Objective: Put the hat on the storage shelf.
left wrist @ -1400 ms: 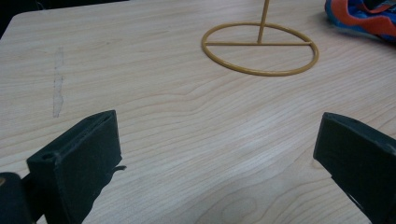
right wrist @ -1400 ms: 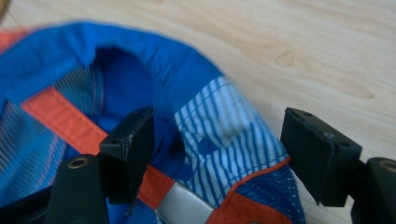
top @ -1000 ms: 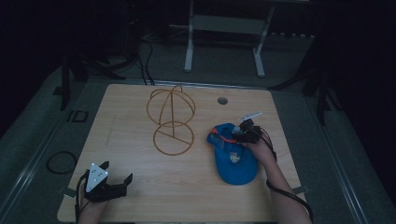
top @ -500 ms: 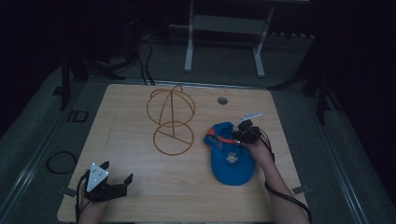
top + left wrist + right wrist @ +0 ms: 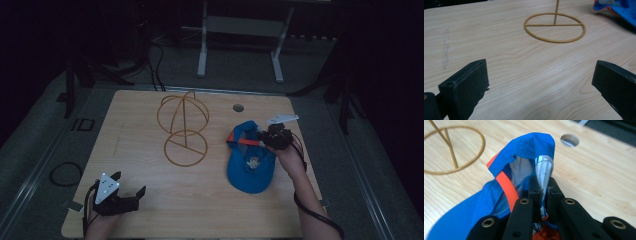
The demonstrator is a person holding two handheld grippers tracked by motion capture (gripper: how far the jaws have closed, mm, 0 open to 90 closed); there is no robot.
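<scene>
At right of centre on the table [image 5: 150, 205], the right gripper [image 5: 264, 138] pinches the blue cap's [image 5: 248, 170] raised rim; the left gripper [image 5: 131, 196], lower left, rests with jaws spread wide.

Quick count on the bench [image 5: 150, 200]

One blue cap [image 5: 248, 165], one gold wire stand [image 5: 184, 127], one round hole [image 5: 238, 107] in the wood, and two tongs: left [image 5: 131, 186], right [image 5: 256, 136].

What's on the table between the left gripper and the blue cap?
Bare wood only. In the high view, nothing lies between the left gripper and the blue cap; the wire stand sits farther back.
</scene>
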